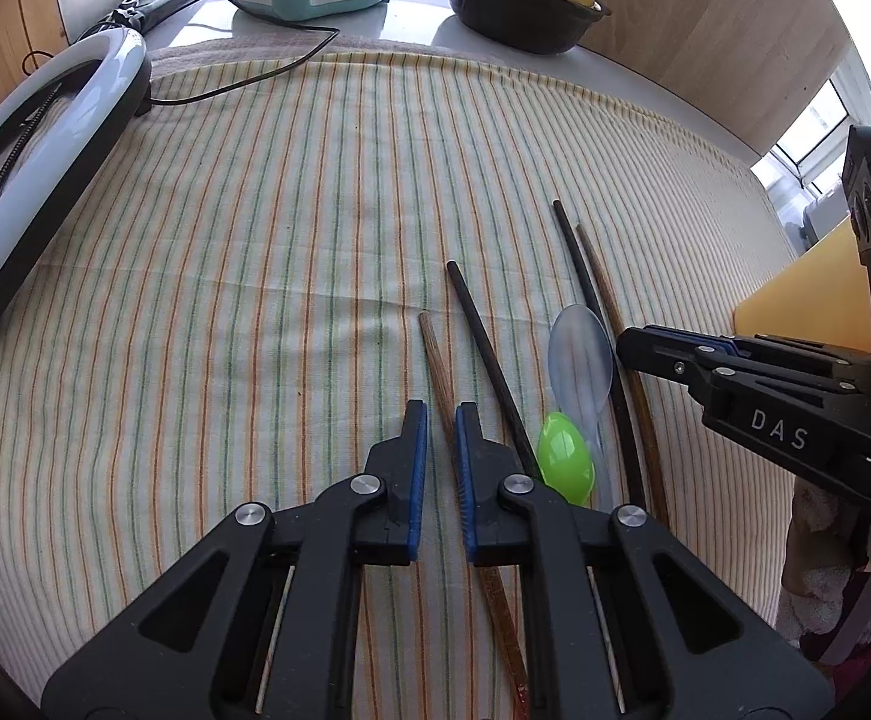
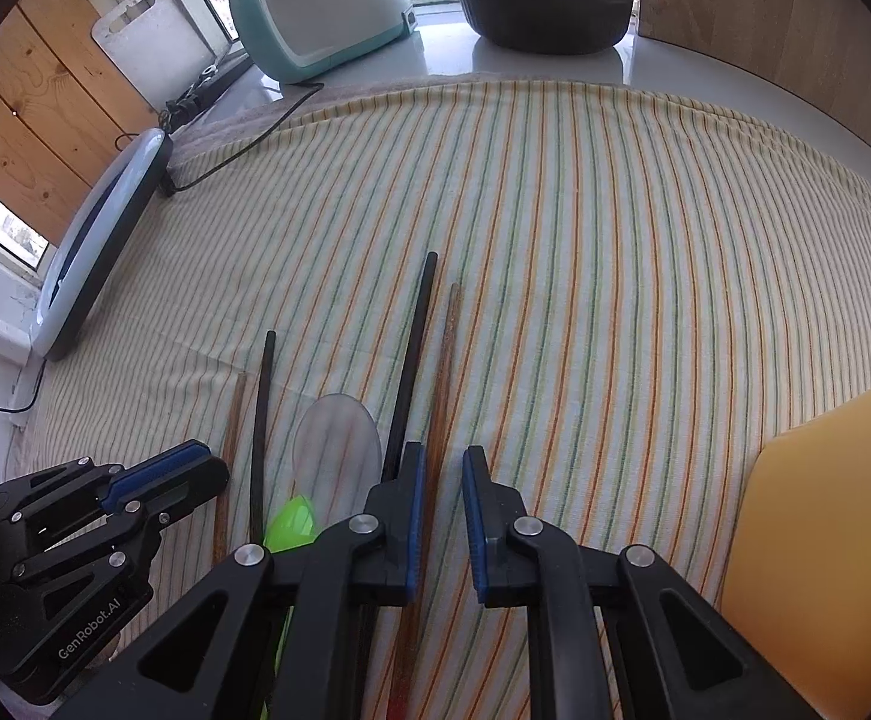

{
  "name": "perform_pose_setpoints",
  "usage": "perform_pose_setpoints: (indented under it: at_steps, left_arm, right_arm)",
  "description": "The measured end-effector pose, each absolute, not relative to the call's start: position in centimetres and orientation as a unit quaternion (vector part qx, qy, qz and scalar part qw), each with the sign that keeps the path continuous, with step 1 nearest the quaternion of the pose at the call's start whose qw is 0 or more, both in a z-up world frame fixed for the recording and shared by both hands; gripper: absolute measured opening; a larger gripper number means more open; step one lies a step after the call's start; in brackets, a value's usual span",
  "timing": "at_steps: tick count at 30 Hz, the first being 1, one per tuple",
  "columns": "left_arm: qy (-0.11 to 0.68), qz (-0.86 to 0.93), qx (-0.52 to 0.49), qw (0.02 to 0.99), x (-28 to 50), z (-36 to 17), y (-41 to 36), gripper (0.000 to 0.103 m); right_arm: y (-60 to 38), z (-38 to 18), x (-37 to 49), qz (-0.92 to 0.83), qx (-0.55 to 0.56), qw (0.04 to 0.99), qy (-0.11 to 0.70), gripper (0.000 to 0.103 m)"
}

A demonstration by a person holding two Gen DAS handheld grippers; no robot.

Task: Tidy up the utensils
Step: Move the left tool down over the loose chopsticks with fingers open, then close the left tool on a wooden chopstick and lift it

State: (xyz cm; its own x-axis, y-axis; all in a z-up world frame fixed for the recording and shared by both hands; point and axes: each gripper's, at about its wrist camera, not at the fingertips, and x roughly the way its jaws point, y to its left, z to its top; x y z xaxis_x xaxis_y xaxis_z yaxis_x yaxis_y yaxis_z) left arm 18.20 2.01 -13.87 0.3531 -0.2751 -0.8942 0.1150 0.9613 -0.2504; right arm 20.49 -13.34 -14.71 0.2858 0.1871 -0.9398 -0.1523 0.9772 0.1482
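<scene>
Several chopsticks and two spoons lie on the striped cloth [image 1: 255, 252]. In the left wrist view my left gripper [image 1: 440, 414] is open, its jaws either side of a brown chopstick [image 1: 438, 372]. A black chopstick [image 1: 486, 354], a green spoon [image 1: 564, 459] and a clear spoon [image 1: 579, 351] lie to its right, then a black [image 1: 585, 294] and brown chopstick pair. My right gripper [image 2: 442, 462] is open over the brown chopstick [image 2: 444, 354] of that pair, next to the black one [image 2: 414, 348]. The clear spoon [image 2: 336, 450] and green spoon [image 2: 292, 522] lie to its left.
A ring light [image 1: 45, 168] lies at the left. A teal appliance [image 2: 315, 12] and a black pot with yellow lid [image 2: 543, 0] stand at the back. A yellow board [image 2: 831, 540] lies at the right edge. A wooden panel [image 1: 717, 30] stands at the back right.
</scene>
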Motion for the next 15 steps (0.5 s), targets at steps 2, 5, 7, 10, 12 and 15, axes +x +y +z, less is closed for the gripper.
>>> perform_pose_setpoints:
  at_steps: [2,5,7,10,12,15]
  left_arm:
    - [0.563,-0.122,-0.081,0.814,18.44,-14.06,1.94,0.009]
    - [0.563,-0.122,-0.066,0.815,18.62,-14.06,1.5,0.01]
    - [0.56,-0.125,-0.054,0.817,18.54,-14.05,1.23,0.01]
    - [0.556,-0.132,-0.06,0.818,18.47,-14.02,1.65,0.007]
    - [0.557,-0.135,-0.07,0.817,18.37,-13.97,2.09,0.006]
    - [0.559,-0.145,-0.053,0.815,18.07,-13.89,1.72,0.006]
  right_arm:
    - [-12.86,-14.79,20.71,0.1,0.004,0.803,0.587,0.011]
    - [-12.35,-14.81,20.96,0.098,-0.01,0.803,0.587,0.011]
    - [-12.37,-14.82,21.02,0.1,-0.014,0.802,0.589,0.011]
    - [-12.81,-14.81,20.98,0.101,-0.012,0.801,0.59,0.005]
    - [-12.97,-14.82,20.95,0.101,-0.009,0.799,0.592,0.005]
    - [-12.64,-14.84,20.97,0.101,-0.02,0.798,0.594,0.005]
